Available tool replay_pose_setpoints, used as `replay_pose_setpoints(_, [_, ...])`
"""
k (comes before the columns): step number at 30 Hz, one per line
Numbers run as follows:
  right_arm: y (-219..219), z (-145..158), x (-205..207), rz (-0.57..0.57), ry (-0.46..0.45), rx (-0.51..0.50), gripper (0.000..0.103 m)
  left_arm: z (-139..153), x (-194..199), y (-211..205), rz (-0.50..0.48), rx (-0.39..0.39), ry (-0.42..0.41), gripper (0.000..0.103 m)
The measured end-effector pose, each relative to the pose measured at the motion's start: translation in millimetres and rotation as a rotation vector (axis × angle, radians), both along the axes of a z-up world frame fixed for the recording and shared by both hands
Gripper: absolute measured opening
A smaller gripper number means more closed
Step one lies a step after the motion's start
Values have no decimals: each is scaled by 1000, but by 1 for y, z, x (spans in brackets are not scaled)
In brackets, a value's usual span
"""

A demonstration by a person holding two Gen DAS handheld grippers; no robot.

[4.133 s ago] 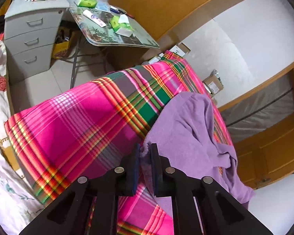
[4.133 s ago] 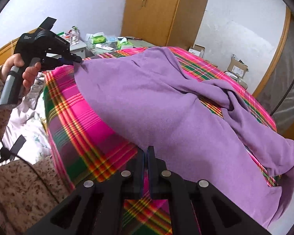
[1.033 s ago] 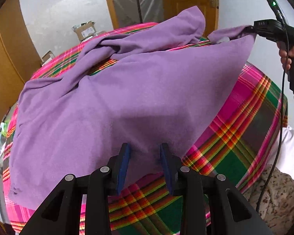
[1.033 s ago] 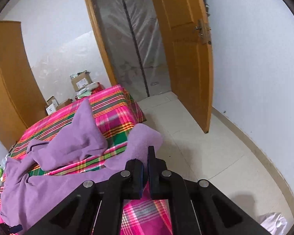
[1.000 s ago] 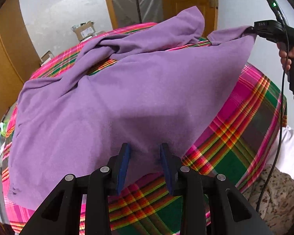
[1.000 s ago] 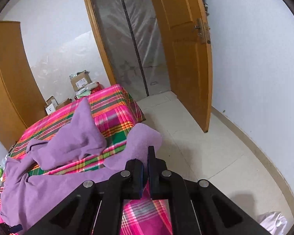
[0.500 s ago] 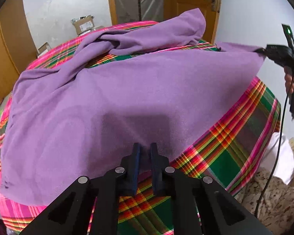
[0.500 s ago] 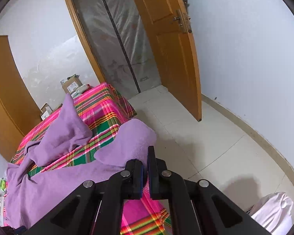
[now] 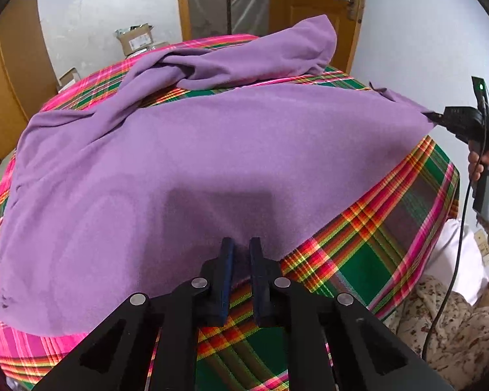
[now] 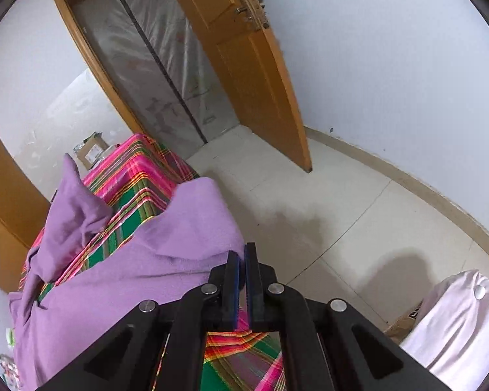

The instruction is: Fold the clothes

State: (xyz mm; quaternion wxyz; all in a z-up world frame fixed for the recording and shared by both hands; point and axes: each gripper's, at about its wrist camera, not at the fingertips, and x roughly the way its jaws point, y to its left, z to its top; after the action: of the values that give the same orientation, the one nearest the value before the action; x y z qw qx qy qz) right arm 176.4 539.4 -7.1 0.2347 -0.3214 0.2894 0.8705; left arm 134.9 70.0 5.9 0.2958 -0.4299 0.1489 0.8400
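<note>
A big purple top (image 9: 212,150) lies spread out on a bed with a bright pink, green and orange checked blanket (image 9: 368,257). The cloth looks soft and mostly flat, but one sleeve (image 9: 251,58) is bunched and twisted at the far side. The left tool (image 9: 241,254) is pressed nearly together and pinches the near edge of the purple top. The right tool (image 10: 239,270) is pressed together too, and it pinches a corner of the top at the edge of the bed, pulling that corner out tight. In the left view a hand (image 9: 485,163) holds this tool, with a black wire (image 9: 453,260) hanging down. Cardboard boxes (image 9: 135,39) sit on the floor past the bed. A wooden door (image 10: 254,75) stands open beside a doorway covered in clear plastic (image 10: 159,75). The tiled floor (image 10: 342,215) by the bed is wide and bare, with a white bag (image 10: 453,329) near the wall.
</note>
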Motion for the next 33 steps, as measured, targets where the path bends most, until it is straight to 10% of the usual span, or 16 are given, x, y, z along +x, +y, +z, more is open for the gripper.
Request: replay_pose_setpoints(33, [-26,49,-24,-19,-65,148,18,47,-36,-87,246,120,88,17])
